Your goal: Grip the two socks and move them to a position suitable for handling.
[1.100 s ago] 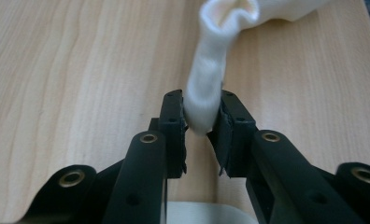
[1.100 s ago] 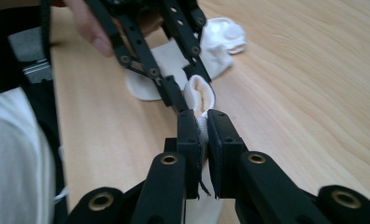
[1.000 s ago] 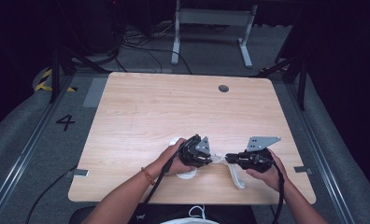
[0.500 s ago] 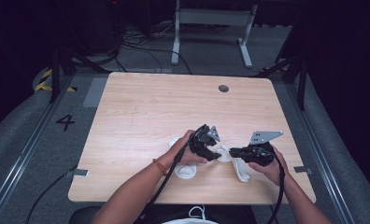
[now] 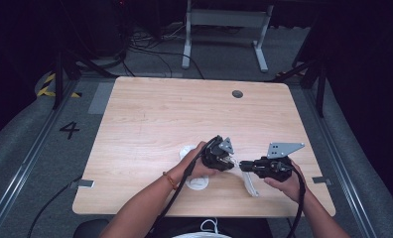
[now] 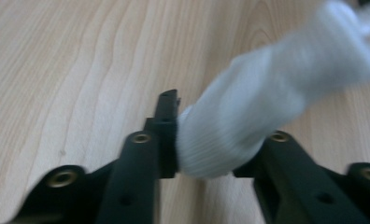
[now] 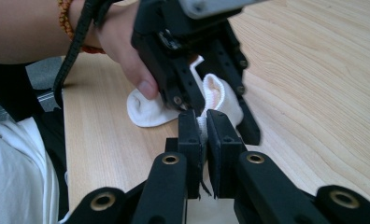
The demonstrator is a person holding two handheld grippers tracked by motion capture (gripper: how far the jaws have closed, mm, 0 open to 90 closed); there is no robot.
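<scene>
A white sock (image 6: 267, 88) stretches between my two grippers above the wooden table (image 5: 184, 114). The left gripper (image 6: 220, 135) has just been closing its jaws, and they now squeeze the sock's bunched end between the pads. Seen from above, the left gripper (image 5: 230, 161) faces the right gripper (image 5: 244, 166) tip to tip near the table's front edge. The right gripper (image 7: 202, 119) is shut, with a thin fold of the sock's (image 7: 218, 93) cuff pinched between its pads. A loose part of the sock (image 5: 249, 184) hangs down to the table below the right gripper.
More white sock fabric (image 5: 197, 182) lies on the table under the left hand, with another white bit (image 5: 187, 150) just beyond it. A round dark grommet (image 5: 237, 93) sits at the table's far side. Cables trail from both grippers toward the person.
The left gripper has edged to the right, toward the right gripper, and turned. The right gripper has stayed almost where it was, with the sock in it.
</scene>
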